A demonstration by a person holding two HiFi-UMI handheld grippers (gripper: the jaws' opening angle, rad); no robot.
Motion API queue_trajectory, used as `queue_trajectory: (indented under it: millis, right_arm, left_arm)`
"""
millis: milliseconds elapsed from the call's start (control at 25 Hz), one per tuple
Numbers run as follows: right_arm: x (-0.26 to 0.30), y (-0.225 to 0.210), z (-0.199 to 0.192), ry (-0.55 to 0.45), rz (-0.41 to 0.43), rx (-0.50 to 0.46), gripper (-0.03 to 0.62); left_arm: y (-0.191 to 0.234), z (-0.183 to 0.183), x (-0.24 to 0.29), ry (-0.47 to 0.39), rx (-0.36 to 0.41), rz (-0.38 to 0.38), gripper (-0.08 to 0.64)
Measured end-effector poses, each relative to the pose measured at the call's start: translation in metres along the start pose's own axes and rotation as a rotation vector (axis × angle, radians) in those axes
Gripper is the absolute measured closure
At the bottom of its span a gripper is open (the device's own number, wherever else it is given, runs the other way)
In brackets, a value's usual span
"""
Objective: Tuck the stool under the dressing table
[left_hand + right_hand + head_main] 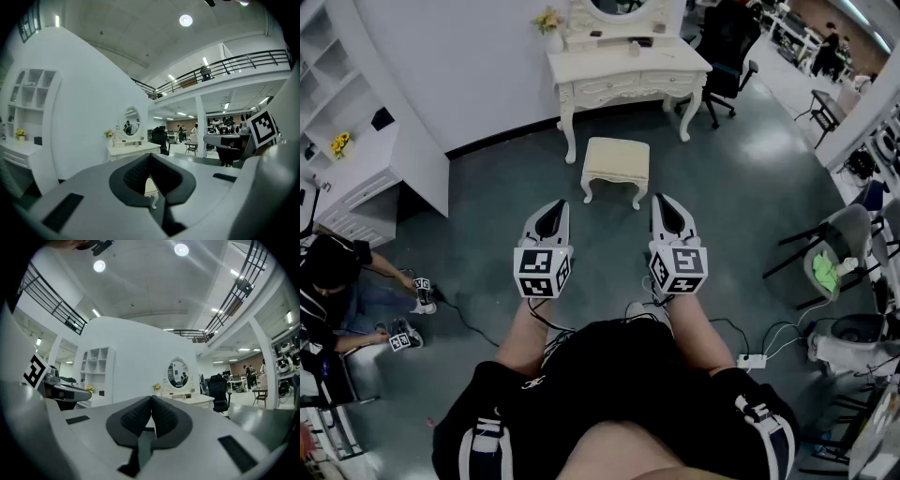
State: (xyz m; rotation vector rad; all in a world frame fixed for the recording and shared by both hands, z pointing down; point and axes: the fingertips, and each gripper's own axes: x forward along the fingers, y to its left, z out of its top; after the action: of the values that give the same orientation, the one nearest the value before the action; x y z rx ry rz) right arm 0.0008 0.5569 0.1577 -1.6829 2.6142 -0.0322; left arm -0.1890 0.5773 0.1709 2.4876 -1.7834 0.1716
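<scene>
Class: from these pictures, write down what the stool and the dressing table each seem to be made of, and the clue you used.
The stool: the cream top looks padded, probably fabric or leatherette, going by its soft rounded edges. Its curved legs look like painted wood. The dressing table: likely wood painted cream with a fairly matte finish, judging by the ornamented drawer fronts and shaped legs.

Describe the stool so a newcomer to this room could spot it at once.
Find the cream dressing table with an oval mirror against the curved white wall. On the grey floor just in front of it, not under it, stands a small cream stool with a square padded top and curved legs. Unlike the black office chair beside the table, it has no backrest.
</scene>
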Motion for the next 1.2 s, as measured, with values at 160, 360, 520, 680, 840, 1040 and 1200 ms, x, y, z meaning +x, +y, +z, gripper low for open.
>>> queue_trajectory:
  millis: [160, 360, 520, 680, 840, 1040, 1200]
  right_arm:
    - [0.000, 0.000, -0.004, -0.003, -0.011, 0.018, 0.577]
    - [0.010, -0.013, -0.002, -0.008, -0.011, 0.020, 0.575]
    - [0.023, -0.040, -0.002, -0.005, -0.006, 0.014, 0.575]
    - [0.038, -0.073, 0.000, -0.004, 0.006, 0.012, 0.575]
    - [0.053, -0.112, 0.005, -0.014, 0.023, 0.013, 0.575]
    - [0.070, -0.169, 0.006, -0.015, 0.040, 0.022, 0.575]
    - [0.083, -0.201, 0.002, -0.011, 0.069, 0.017, 0.575]
  left_arm:
    - [0.002, -0.003, -0.001, 0.014, -0.002, -0.009, 0.541]
    - [-0.002, 0.000, 0.015, 0.024, 0.001, -0.013, 0.541]
    - [-0.016, 0.005, 0.042, 0.032, 0.011, -0.012, 0.541]
    - [-0.034, 0.013, 0.073, 0.030, 0.019, -0.007, 0.541]
    - [-0.056, 0.024, 0.112, 0.028, 0.032, 0.003, 0.541]
    - [-0.085, 0.033, 0.160, 0.032, 0.041, 0.026, 0.541]
    - [-0.103, 0.034, 0.192, 0.029, 0.035, 0.051, 0.541]
